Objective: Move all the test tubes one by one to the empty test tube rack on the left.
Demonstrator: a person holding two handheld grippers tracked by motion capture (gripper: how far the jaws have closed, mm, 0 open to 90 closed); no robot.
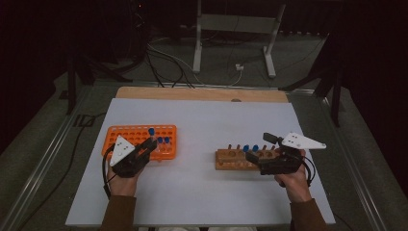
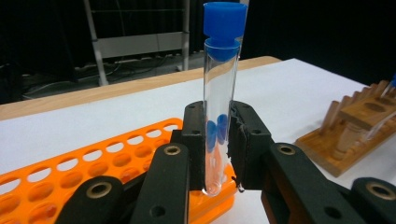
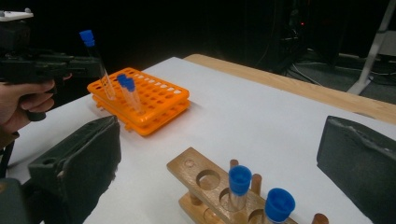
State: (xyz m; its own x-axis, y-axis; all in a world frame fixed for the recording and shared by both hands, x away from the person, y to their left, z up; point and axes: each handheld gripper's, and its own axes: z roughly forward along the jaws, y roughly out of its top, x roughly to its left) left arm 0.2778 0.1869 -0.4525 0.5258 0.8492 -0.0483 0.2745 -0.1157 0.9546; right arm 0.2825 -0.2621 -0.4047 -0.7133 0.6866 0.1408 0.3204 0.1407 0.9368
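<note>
Two grippers are at work, and ours on the left (image 2: 217,161) has its jaws closed on a clear glass test tube with a blue stopper (image 2: 219,107), clamping it low on the glass so most of its length stands above the pads. The tube's long axis is upright, its rounded bottom just over the near edge of the orange plastic rack of round holes (image 2: 93,163). That is the relation we judge the next move to turn on: the rack's holes lie directly below and just beyond the tube, so a short carry and a straight drop along the tube's own axis should seat it. Two more blue-capped tubes (image 3: 127,91) already stand in that rack.

Our right gripper (image 3: 219,158) has its jaws spread wide and holds nothing; it hovers over the wooden peg rack (image 3: 205,184), where two stoppered tubes (image 3: 239,186) stand between them. The left hand (image 1: 120,180) is much the nearer to the orange rack.
</note>
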